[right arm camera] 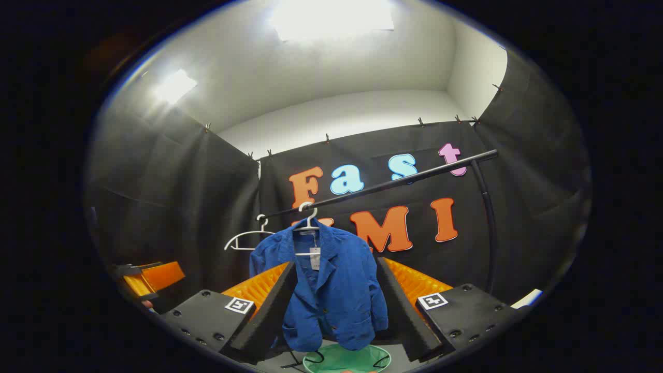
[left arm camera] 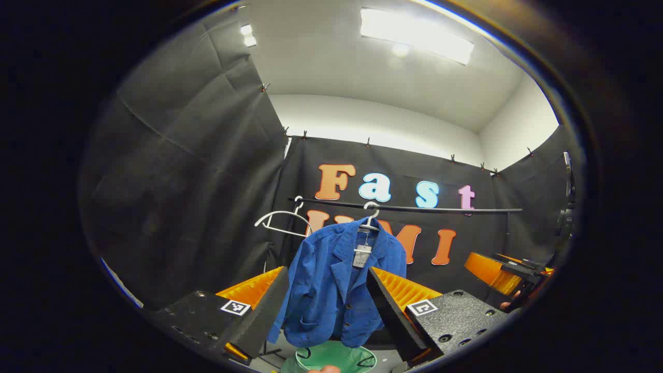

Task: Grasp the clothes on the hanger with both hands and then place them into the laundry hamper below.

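Note:
A blue jacket (left arm camera: 336, 290) (right arm camera: 331, 295) with a paper tag hangs on a white hanger (left arm camera: 370, 217) (right arm camera: 307, 220) from a black rail (left arm camera: 414, 208) (right arm camera: 393, 181). A green laundry hamper (left arm camera: 336, 358) (right arm camera: 347, 358) stands right under it. My left gripper (left arm camera: 326, 305) is open, short of the jacket, which shows between its fingers. My right gripper (right arm camera: 336, 305) is open too, also short of the jacket. The right gripper (left arm camera: 510, 274) shows at the right edge of the left gripper view; the left gripper (right arm camera: 147, 280) shows at the left edge of the right gripper view.
A second, empty white hanger (left arm camera: 282, 220) (right arm camera: 248, 238) hangs on the rail left of the jacket. The rail's upright post (right arm camera: 489, 233) stands at the right. Black cloth walls close the booth on three sides.

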`<state>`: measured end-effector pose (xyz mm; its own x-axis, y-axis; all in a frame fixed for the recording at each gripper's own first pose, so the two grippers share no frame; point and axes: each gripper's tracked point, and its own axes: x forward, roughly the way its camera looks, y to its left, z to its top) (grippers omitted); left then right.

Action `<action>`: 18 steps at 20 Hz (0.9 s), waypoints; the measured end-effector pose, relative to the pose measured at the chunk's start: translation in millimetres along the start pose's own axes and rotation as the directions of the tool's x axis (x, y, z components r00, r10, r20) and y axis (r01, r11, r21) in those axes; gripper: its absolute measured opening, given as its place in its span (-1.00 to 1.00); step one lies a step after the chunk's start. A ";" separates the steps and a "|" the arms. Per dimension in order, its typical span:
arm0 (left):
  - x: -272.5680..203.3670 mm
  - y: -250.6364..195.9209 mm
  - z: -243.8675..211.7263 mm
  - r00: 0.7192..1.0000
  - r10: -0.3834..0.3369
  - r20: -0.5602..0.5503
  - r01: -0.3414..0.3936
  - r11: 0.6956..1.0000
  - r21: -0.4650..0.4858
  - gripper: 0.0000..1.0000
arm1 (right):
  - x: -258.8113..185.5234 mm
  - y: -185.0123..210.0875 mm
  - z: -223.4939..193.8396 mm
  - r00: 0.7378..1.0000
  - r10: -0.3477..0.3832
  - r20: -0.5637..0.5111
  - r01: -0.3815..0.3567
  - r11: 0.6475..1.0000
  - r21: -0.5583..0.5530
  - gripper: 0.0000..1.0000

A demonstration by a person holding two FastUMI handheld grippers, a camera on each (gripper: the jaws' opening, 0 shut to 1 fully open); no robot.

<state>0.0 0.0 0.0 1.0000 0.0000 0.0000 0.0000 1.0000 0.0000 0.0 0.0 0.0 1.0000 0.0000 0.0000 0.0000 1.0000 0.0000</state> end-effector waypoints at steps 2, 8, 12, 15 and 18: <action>33.0 -6.8 -14.7 0.999 0.050 -0.002 -0.050 0.999 0.018 0.89 | 36.5 -12.9 0.7 0.999 0.026 0.033 -0.027 1.000 0.016 1.00; 107.4 -46.0 -62.9 0.988 0.153 -0.003 -0.153 0.987 0.044 0.89 | 113.5 -45.1 -64.2 0.979 0.163 -0.119 -0.153 0.984 0.085 0.99; 130.8 -57.4 -81.7 0.980 0.199 -0.003 -0.199 0.978 0.060 0.82 | 146.8 -73.6 -82.9 0.979 0.150 -0.141 -0.138 0.986 0.092 0.99; 145.0 -57.5 -98.6 0.983 0.175 -0.050 -0.169 0.981 0.097 0.83 | 156.6 -88.7 -89.9 0.987 0.079 -0.139 -0.068 0.994 0.085 0.99; 153.7 -54.3 -99.5 0.989 0.138 -0.050 -0.130 0.983 0.131 0.96 | 152.6 -94.0 -91.6 0.992 0.007 -0.128 0.003 0.997 0.078 0.99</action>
<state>153.7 -54.3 -99.5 0.9892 0.1377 -0.0500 -0.1302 0.9828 0.1309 152.6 -94.0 -91.6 0.9917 0.0071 -0.1284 0.0030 0.9969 0.0780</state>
